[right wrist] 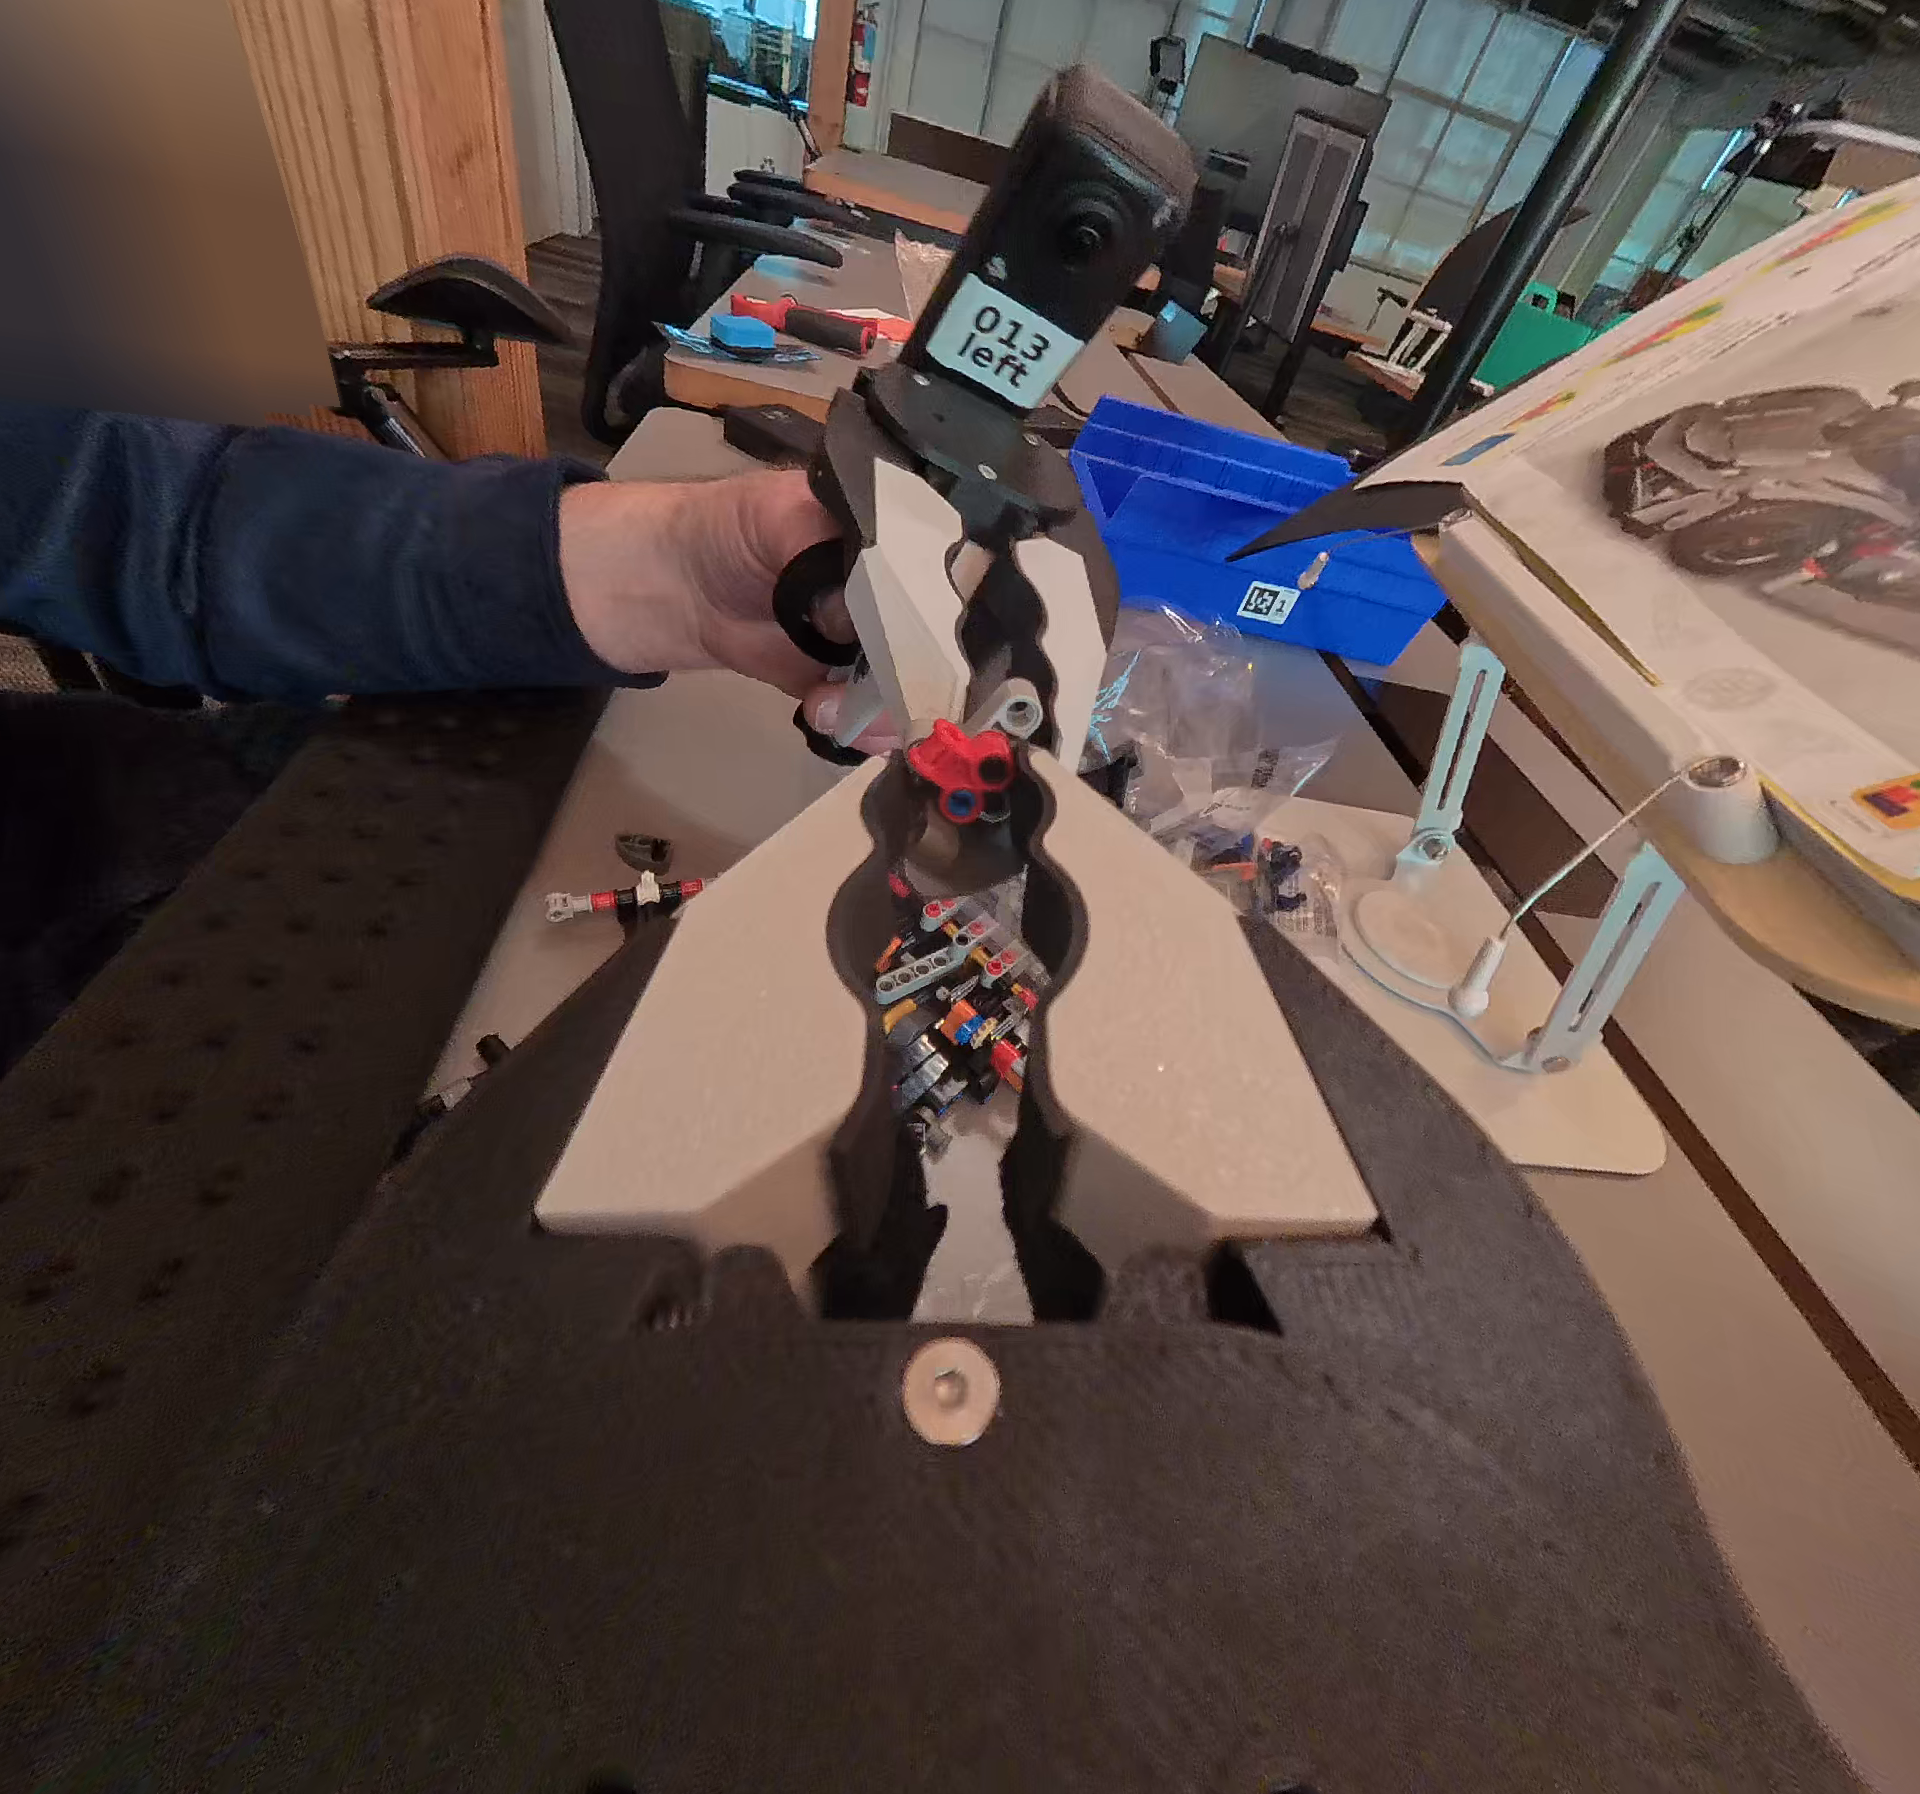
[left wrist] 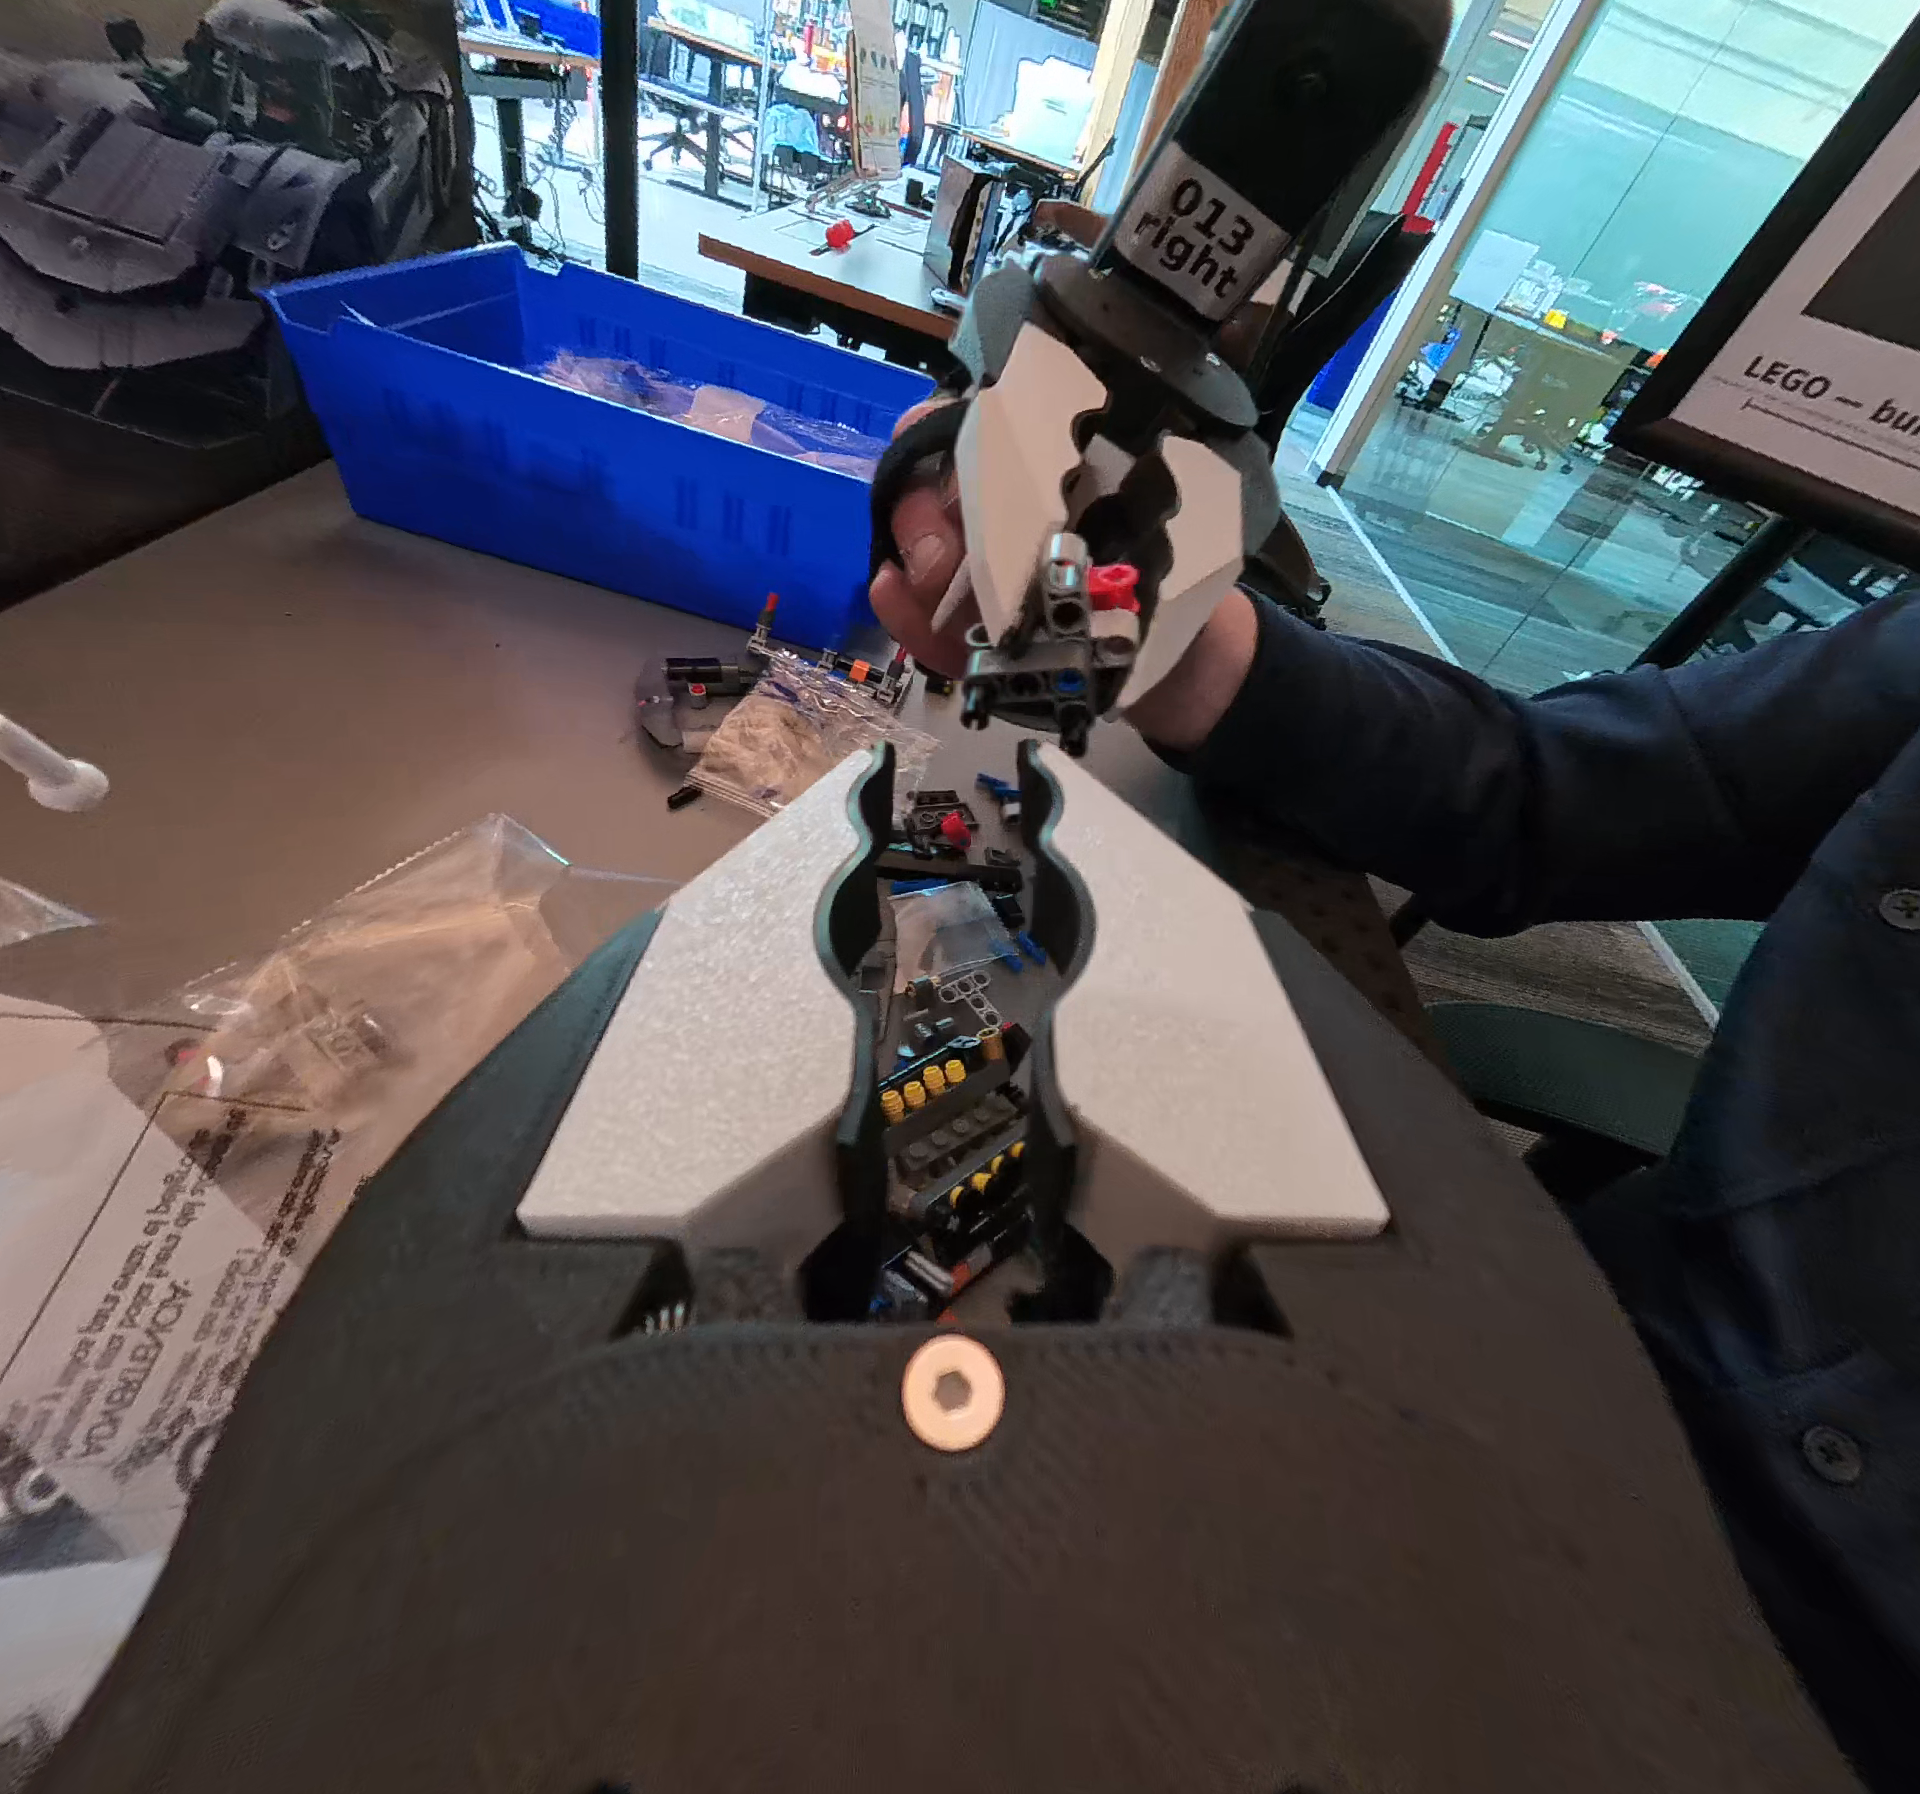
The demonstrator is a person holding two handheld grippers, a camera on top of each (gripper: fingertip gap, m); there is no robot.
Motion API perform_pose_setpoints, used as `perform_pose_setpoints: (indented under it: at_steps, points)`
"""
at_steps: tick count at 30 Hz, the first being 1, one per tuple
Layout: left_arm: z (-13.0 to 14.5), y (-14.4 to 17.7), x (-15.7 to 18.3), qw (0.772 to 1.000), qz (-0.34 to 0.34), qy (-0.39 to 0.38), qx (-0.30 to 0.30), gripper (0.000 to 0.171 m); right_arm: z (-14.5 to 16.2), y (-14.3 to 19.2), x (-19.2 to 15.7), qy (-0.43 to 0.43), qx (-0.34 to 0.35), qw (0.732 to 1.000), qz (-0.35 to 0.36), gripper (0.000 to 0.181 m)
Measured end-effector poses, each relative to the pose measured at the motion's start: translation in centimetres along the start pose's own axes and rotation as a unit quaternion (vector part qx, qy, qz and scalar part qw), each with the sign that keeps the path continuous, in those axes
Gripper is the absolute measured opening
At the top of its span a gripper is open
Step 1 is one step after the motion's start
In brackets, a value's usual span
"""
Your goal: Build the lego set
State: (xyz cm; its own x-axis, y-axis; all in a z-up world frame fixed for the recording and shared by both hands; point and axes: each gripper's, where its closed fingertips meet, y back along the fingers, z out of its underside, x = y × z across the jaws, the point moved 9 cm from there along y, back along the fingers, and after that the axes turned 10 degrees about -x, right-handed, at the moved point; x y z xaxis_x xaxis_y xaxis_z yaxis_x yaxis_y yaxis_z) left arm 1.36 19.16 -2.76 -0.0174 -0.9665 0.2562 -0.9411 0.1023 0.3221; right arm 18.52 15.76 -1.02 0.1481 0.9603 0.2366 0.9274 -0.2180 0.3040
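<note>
My right gripper point(right wrist: 956, 778) is shut on a small dark grey lego sub-assembly point(right wrist: 951, 757) with a red piece and a light grey connector on it. In the left wrist view the right gripper point(left wrist: 1060, 648) holds this sub-assembly point(left wrist: 1039, 679) in the air, black pins pointing down towards my left gripper point(left wrist: 956, 757). The left gripper is open and empty, its tips just below the sub-assembly, not touching it. It also shows in the right wrist view point(right wrist: 987, 721), facing the right gripper. A larger built lego block point(left wrist: 951, 1142) with yellow pins lies on the table beneath.
A blue bin point(left wrist: 582, 435) stands at the back of the grey table. Clear plastic bags point(left wrist: 343, 996) and loose parts point(left wrist: 748, 679) lie around. An instruction booklet on a white stand point(right wrist: 1714, 549) stands at the right. A short axle piece point(right wrist: 623, 897) lies at the left. Only a small space, under 4 cm, lies between the two pairs of fingers. The larger built lego block point(left wrist: 951, 1142) sits 12 cm or so from the ends of my left fingers.
</note>
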Motion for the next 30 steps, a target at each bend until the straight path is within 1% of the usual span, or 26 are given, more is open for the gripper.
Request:
perform_pose_setpoints:
  at_steps: [2,4,9,10,12,14,17,18,19,22,24,25,27,28,30]
  points:
    - [0.2,-0.3,0.0,1.000,0.008,0.005,-0.007,0.021,-0.2,-0.2,-0.4,0.014,-0.003,1.000,-0.003,0.016]
    - [0.4,-0.6,-0.1,1.000,0.013,0.009,-0.015,0.025,-0.2,-0.4,-0.7,0.026,-0.010,1.000,-0.007,0.016]
    - [0.1,0.0,0.0,0.997,0.071,0.028,0.014,0.036,-0.5,0.3,-0.7,0.022,0.012,1.000,-0.018,0.016]
    - [0.1,0.1,0.2,0.995,0.092,0.031,0.022,0.048,-0.5,0.5,-0.7,0.022,0.013,1.000,-0.017,0.016]
    - [-0.1,0.2,0.4,0.991,0.120,0.037,0.035,0.049,-0.4,0.4,-0.7,0.026,0.002,1.000,-0.015,0.016]
    - [0.0,0.1,0.4,0.994,0.104,0.027,0.022,0.049,-0.3,0.3,-0.7,0.027,-0.003,0.999,-0.017,0.016]
    - [-0.1,-0.4,0.9,0.993,0.111,0.019,0.020,0.045,-0.2,-0.1,-0.9,0.034,-0.015,0.999,-0.014,0.016]
    - [-0.2,-0.5,1.0,0.995,0.102,0.008,0.019,0.033,-0.2,-0.2,-1.0,0.037,-0.019,0.999,-0.014,0.016]
    - [-0.2,-0.6,1.2,0.995,0.094,-0.005,0.020,0.029,-0.2,-0.4,-1.1,0.039,-0.022,0.999,-0.015,0.016]
    - [-0.3,-0.6,1.2,0.996,0.083,-0.016,0.023,0.027,-0.2,-0.4,-1.1,0.040,-0.022,0.999,-0.014,0.016]
    - [-0.3,-0.4,1.3,0.998,0.058,-0.033,0.014,0.026,-0.2,-0.4,-1.0,0.036,-0.024,0.999,-0.009,0.016]
    - [-0.3,-0.4,1.3,0.998,0.053,-0.035,0.011,0.022,-0.1,-0.4,-0.9,0.033,-0.026,0.999,-0.011,0.017]
    - [-0.4,-0.2,1.3,0.998,0.015,-0.058,0.008,0.021,-0.1,-0.3,-0.7,0.023,-0.028,0.999,-0.009,0.020]
    - [-0.4,-0.2,1.5,0.997,0.009,-0.070,0.002,0.022,-0.1,-0.1,-0.6,0.017,-0.026,0.999,-0.011,0.022]
    - [-0.4,-0.2,1.5,0.998,0.000,-0.070,0.001,0.021,-0.2,0.1,-0.6,0.010,-0.021,1.000,-0.016,0.018]
